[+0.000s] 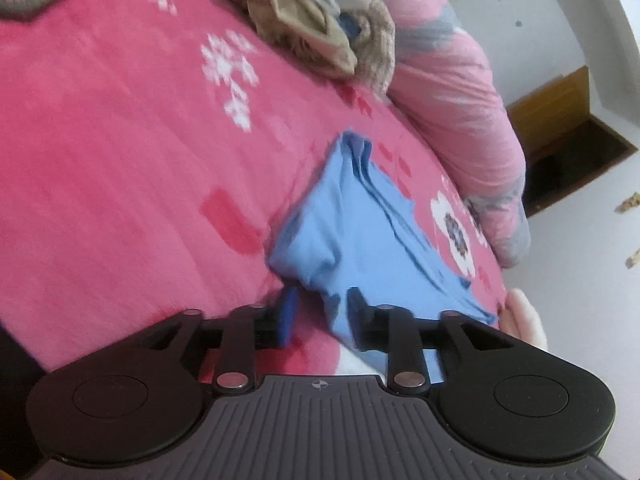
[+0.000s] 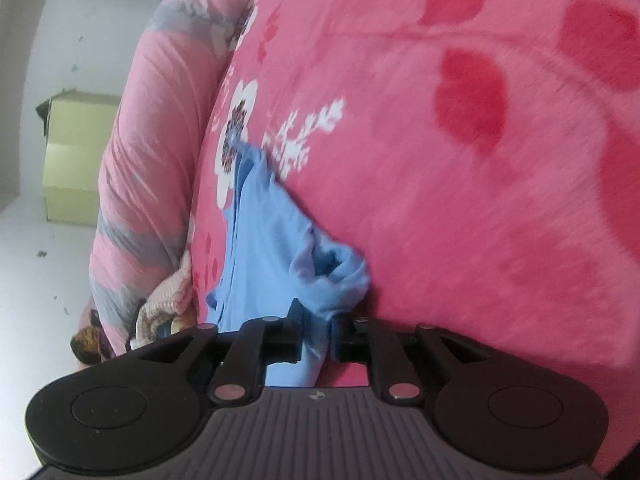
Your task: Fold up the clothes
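Observation:
A light blue garment [image 1: 352,236] lies bunched on the pink flowered bedspread [image 1: 120,140]. My left gripper [image 1: 322,312] is at its near edge with cloth between its fingers, jaws partly apart. In the right wrist view the same blue garment [image 2: 272,232] hangs from my right gripper [image 2: 316,332], whose fingers are closed on a bunched fold of it. A hand's fingertips [image 1: 524,320] show at the right of the left view.
A pile of beige and brown clothes [image 1: 320,28] sits at the far end of the bed. A rolled pink and grey quilt [image 1: 460,112] lies along the bed's edge, also in the right wrist view [image 2: 152,160]. A yellowish box [image 2: 76,160] stands on the floor.

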{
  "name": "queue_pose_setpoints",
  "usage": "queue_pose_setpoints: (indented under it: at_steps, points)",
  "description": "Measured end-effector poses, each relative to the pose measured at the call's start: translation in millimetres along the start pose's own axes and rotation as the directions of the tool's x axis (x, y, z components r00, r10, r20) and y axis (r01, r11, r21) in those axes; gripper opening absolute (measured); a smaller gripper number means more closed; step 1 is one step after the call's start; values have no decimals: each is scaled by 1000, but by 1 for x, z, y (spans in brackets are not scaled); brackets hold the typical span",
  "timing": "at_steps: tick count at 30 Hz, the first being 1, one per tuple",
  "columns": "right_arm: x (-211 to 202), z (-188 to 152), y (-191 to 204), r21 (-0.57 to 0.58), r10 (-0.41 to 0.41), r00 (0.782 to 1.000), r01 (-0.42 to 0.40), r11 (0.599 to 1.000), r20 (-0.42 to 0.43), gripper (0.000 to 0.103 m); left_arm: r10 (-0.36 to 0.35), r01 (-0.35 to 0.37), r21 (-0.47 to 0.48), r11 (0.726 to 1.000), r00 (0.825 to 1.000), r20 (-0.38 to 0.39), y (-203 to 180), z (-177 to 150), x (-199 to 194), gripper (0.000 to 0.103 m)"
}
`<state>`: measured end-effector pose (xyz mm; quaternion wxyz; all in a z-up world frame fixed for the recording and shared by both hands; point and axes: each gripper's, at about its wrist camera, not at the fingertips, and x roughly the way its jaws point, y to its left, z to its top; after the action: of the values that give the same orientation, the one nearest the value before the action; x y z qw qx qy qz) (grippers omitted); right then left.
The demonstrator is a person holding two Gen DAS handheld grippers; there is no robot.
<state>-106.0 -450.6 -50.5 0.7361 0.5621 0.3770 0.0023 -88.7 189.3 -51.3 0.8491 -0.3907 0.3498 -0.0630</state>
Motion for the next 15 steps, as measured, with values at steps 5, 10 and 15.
queue_pose_setpoints:
  at_steps: [5,10,15]
  points:
    - [-32,9,1,-17,-73,991,75,997,111,36,44,-46,26,999,996,84,-2,9,-22,46]
    - [-56,14,19,-103,-126,951,161,982,281,37,56,-68,90,994,990,129,-13,24,-24,48]
    - [-38,5,68,-318,-58,949,161,934,310,37,101,-124,231,965,989,109,-42,43,8,48]
